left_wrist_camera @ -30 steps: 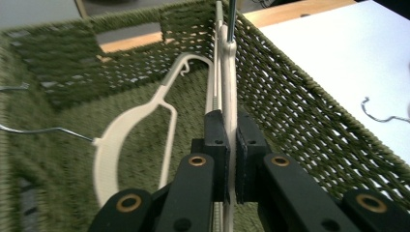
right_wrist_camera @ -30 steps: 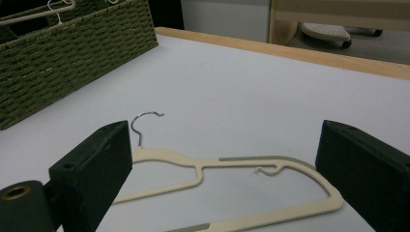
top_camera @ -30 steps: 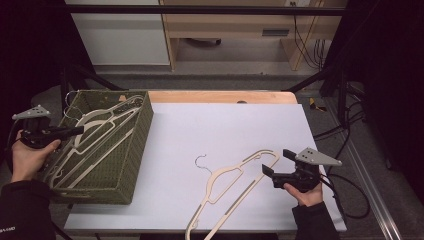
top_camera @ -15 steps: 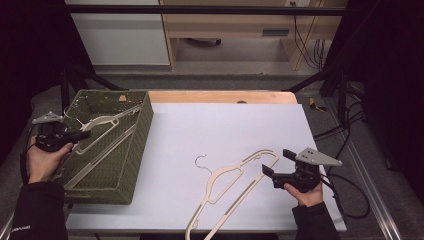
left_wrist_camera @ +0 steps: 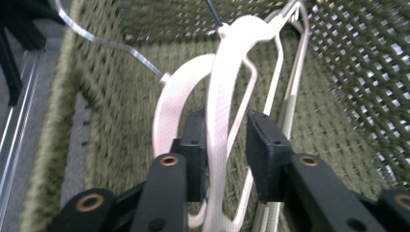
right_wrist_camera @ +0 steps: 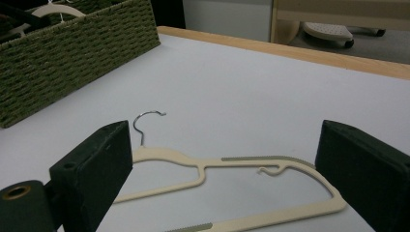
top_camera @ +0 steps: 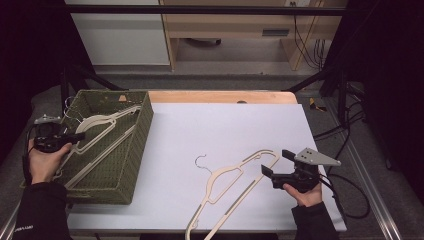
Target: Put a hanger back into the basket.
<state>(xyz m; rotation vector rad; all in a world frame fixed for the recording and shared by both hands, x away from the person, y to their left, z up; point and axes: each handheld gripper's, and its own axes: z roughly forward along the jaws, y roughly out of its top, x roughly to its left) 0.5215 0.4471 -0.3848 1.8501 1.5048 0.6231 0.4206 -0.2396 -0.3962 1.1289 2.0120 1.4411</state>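
Nearest, the right gripper [top_camera: 274, 172] gapes wide beside the table hanger [top_camera: 230, 192], right of the woven basket [top_camera: 131, 165]. At the basket, the left gripper [left_wrist_camera: 225, 145], jaws just opening, loosely straddles a cream hanger [left_wrist_camera: 220, 106] inside; further hangers [top_camera: 107, 137] lie beyond.

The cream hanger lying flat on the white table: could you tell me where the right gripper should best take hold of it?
Probably the hanger's straight bottom bar, nearest the right gripper: come from above, open jaws astride it, because it lies flat on the table.
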